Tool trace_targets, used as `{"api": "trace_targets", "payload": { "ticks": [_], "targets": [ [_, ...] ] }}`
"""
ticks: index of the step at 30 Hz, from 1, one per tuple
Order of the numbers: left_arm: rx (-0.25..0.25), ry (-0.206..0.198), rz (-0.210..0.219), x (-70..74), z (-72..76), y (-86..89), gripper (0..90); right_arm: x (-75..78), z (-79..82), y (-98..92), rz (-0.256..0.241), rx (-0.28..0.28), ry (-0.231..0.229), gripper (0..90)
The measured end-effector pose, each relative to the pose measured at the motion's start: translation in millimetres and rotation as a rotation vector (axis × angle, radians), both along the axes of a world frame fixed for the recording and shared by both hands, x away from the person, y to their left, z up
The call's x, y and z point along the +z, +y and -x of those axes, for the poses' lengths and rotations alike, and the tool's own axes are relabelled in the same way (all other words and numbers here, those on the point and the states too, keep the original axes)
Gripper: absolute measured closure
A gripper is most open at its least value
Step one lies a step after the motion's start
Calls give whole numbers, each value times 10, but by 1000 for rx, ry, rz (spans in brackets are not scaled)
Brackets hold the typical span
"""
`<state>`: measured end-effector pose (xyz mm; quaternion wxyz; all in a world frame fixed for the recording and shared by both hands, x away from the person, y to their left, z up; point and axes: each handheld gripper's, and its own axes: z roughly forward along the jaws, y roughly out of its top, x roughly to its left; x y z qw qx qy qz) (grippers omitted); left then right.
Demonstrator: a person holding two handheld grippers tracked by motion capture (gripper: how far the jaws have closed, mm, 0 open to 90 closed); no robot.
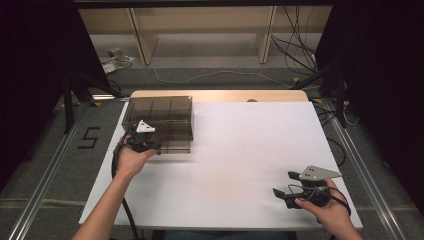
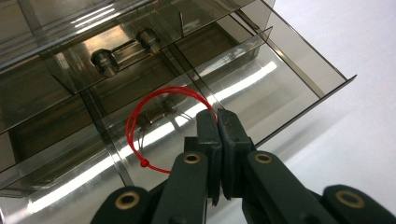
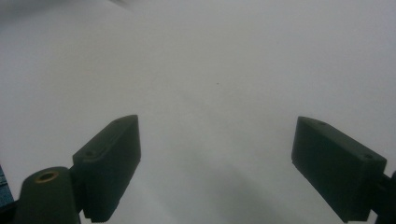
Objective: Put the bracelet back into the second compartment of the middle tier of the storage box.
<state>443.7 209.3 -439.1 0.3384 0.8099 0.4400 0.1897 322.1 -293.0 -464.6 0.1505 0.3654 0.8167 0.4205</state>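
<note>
A smoky see-through plastic box (image 1: 159, 114) with drawers stands at the table's far left. One of its drawers (image 2: 289, 88) is pulled out toward me, and dividers split it into compartments. A thin red string loop (image 2: 132, 128) hangs from the drawer's front. My left gripper (image 2: 218, 116) is shut on that loop, its jaws pressed together at the drawer's front edge; in the high view the left gripper (image 1: 158, 147) sits against the box's near side. My right gripper (image 1: 284, 183) rests low at the near right with its jaws wide apart over bare table (image 3: 215, 163), holding nothing.
The white table top (image 1: 240, 150) stretches between the two hands. Past the table's far edge are a wooden shelf unit (image 1: 200, 30) and loose cables (image 1: 295, 45) on the floor. Metal rails (image 1: 50, 165) run along both sides of the table.
</note>
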Motion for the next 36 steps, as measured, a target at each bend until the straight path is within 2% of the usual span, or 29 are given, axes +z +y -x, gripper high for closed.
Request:
{"api": "trace_targets", "payload": {
  "ticks": [36],
  "targets": [
    [20,2,-7,-50,-57,-17,882,-4,-6,6,2,4,1,163]
  ]
}}
